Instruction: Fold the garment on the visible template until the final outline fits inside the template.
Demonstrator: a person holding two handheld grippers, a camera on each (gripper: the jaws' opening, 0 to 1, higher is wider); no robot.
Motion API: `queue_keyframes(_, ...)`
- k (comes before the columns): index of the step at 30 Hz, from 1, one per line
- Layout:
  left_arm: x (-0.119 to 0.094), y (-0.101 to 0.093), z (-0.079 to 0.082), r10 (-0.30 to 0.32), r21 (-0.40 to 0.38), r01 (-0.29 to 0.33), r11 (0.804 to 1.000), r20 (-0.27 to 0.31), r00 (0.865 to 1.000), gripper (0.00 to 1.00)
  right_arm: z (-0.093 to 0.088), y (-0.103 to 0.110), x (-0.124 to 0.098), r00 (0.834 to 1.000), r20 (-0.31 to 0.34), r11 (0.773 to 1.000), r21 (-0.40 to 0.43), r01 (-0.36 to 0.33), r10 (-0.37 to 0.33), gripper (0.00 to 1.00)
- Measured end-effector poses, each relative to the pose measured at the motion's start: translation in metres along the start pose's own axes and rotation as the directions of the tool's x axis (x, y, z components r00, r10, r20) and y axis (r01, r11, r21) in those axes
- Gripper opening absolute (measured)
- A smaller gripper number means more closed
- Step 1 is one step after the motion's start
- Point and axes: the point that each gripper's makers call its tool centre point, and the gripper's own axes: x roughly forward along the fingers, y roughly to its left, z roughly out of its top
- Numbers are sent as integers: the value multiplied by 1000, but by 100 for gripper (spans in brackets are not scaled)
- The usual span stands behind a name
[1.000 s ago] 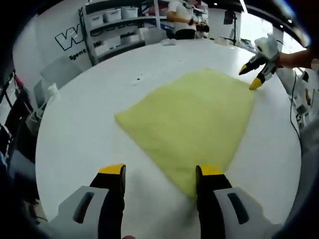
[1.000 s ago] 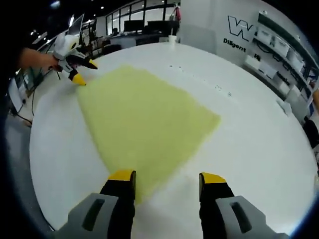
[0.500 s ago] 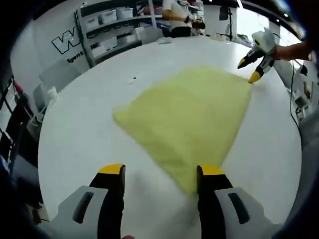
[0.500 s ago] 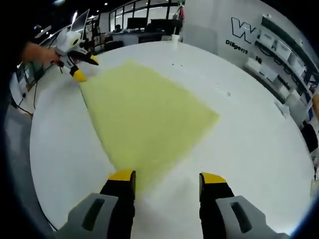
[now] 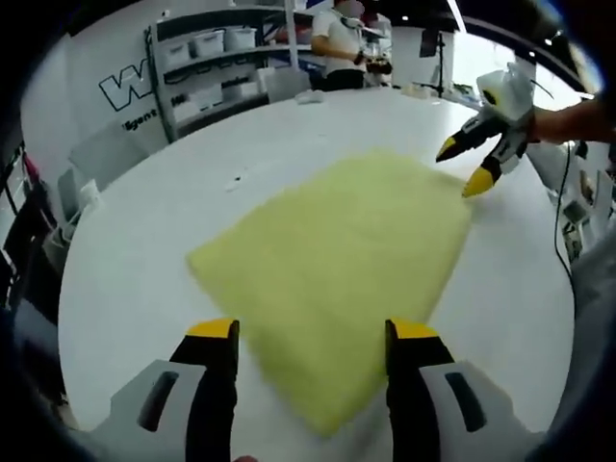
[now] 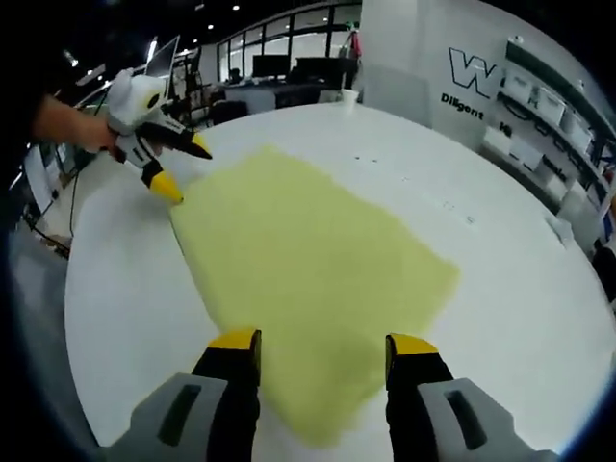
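1. The near corner of the yellow garment [image 5: 332, 279] runs between the jaws of the left hand-held gripper [image 5: 310, 337], and whether they touch it cannot be told.
2. The same holds at the right hand-held gripper [image 6: 322, 345].
3. No template outline can be made out on the white worktop [image 6: 520, 289].
4. Small dark specks [image 6: 448, 204] on the worktop are too small to identify.
5. Wall lettering [image 5: 130, 87] is cut off at the edge.
6. Shelf bins [image 5: 207, 43] are too blurred to read.
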Motion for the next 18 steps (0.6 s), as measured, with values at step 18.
queue_keyframes(18,14,-12,0,-38,42,39,998,-18,999,67,22,52,40,995,-21,994,-57,-94,93,49)
